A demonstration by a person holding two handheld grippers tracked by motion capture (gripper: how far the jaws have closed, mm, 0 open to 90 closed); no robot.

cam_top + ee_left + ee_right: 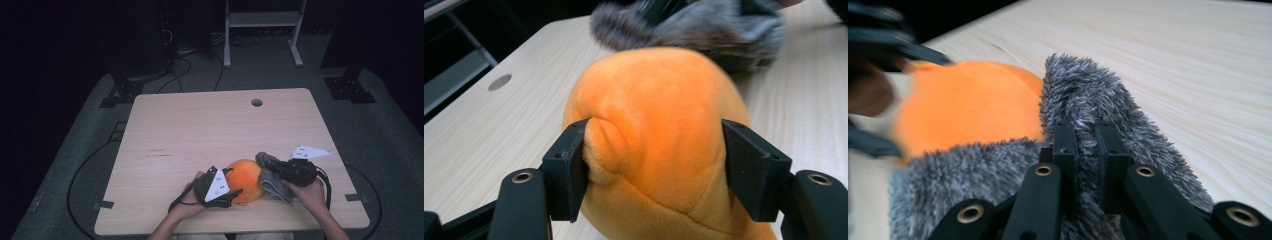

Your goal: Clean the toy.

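An orange plush toy (245,179) lies near the front edge of the wooden table (200,130). My left gripper (234,182) comes at it from the left and is shut on it. In the left gripper view the two jaws press into the orange plush (659,115) on both sides of my left gripper (654,170), and the left pad dents the fabric. A grey furry cloth (272,182) rests against the toy's right side. My right gripper (276,167) is shut on it. In the right gripper view the jaws of my right gripper (1085,145) pinch a fold of the grey fur (1083,95) beside the orange toy (968,105).
The table has a round cable hole (256,102) near its far edge. Beyond the table a white metal frame (262,20) stands on the grey floor, with black cables (175,65) and dark stands around it. A cable loops on the floor at the left.
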